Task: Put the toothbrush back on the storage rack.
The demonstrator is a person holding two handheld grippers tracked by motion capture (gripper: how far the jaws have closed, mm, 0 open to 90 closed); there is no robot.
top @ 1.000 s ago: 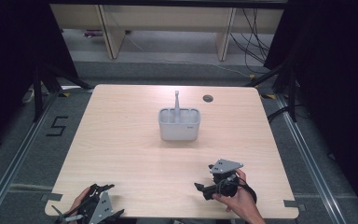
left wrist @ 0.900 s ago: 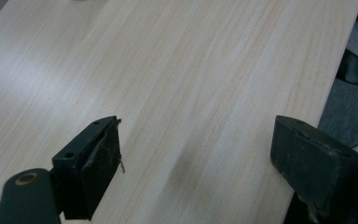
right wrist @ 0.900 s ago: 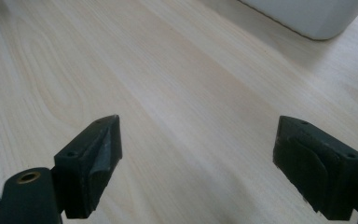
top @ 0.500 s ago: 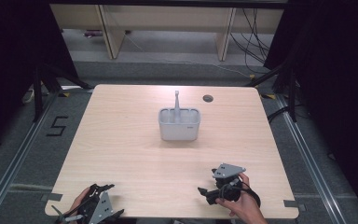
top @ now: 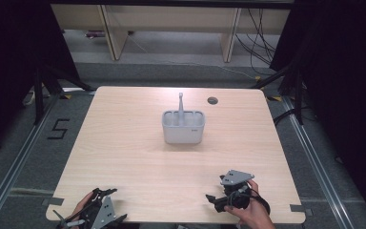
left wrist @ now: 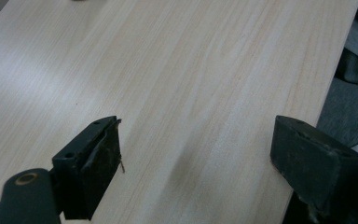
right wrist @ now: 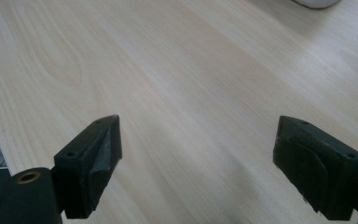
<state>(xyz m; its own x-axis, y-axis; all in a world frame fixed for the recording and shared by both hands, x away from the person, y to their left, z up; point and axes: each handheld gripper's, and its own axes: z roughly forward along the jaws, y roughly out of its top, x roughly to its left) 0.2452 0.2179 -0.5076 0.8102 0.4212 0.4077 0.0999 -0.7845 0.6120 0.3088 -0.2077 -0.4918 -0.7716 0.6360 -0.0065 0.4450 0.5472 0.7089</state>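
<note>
Caddy [top: 183, 128] — grey, upright tool [top: 180, 102] inside, mid-worktop [top: 124, 157]; well ahead of both near-edge grippers; right gripper [top: 213, 199] nearer, left gripper [top: 100, 192] farther — both fingers wide, holding nothing.

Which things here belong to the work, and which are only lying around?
Belong to the work:
- grey caddy at mid-table
- grey utensil standing upright in it
- left claw, open, empty
- right claw, open, empty

Only lying around:
- round hole in the table
- floor marking "5"
</note>
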